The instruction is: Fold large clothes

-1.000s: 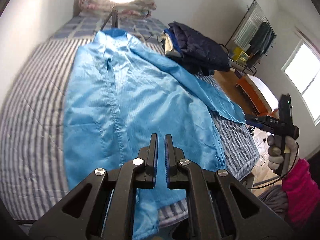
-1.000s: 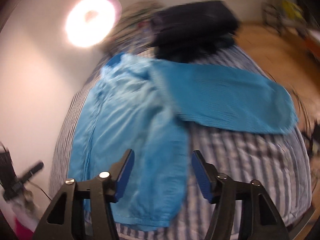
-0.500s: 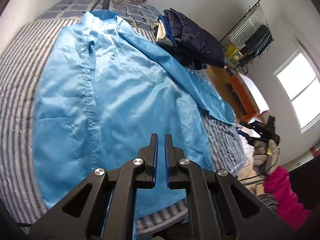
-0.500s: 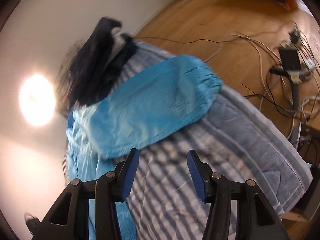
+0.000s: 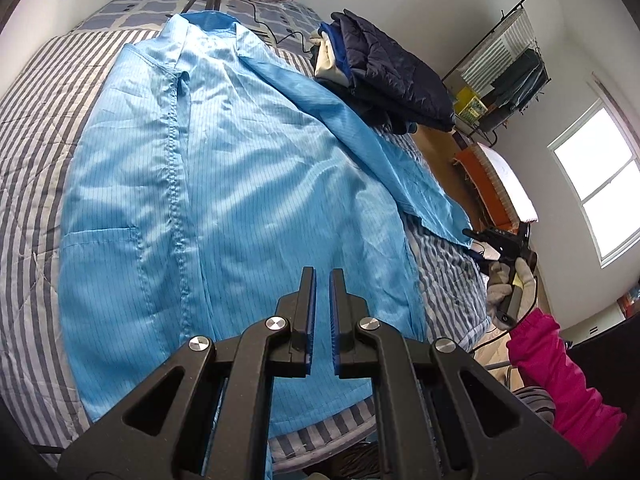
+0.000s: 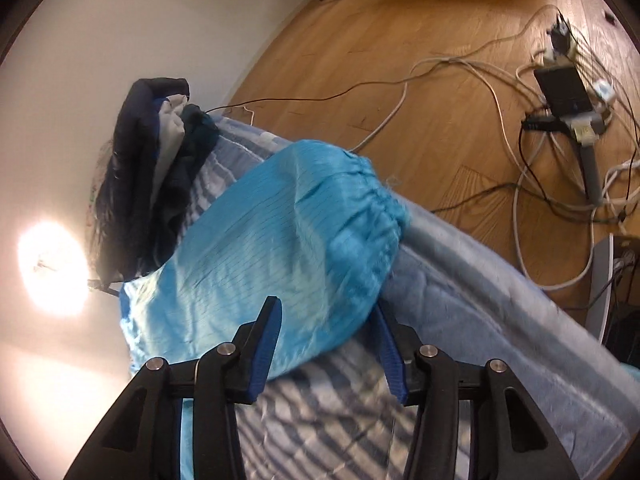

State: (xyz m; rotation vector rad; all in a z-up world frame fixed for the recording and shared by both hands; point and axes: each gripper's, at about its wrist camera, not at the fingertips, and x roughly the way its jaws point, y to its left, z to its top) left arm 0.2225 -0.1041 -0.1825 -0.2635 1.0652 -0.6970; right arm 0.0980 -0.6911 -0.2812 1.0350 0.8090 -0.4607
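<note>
A light blue coat (image 5: 224, 184) lies spread face up on the striped bed (image 5: 32, 148), with its right sleeve (image 5: 400, 164) stretched toward the bed's edge. My left gripper (image 5: 322, 276) hovers over the coat's lower part, shut with nothing between its pads. In the right wrist view the sleeve (image 6: 280, 248) ends in a gathered cuff (image 6: 376, 196). My right gripper (image 6: 326, 312) points down at the sleeve's near edge and its jaws are closing, with sleeve cloth showing between the fingers but not pinched. A gloved hand holds the right gripper (image 5: 486, 240) beside the cuff.
A pile of dark folded clothes (image 5: 392, 76) sits at the bed's far right corner (image 6: 148, 168). Cables and a power strip (image 6: 560, 92) sprawl on the wood floor beside the bed. A clothes rack (image 5: 508, 64) stands by the wall. A pink sleeve (image 5: 560, 380) shows at right.
My right gripper rolled and swung down from over the coat's body to the sleeve cuff, its jaws narrowing. My left gripper sank a little closer to the coat, still shut.
</note>
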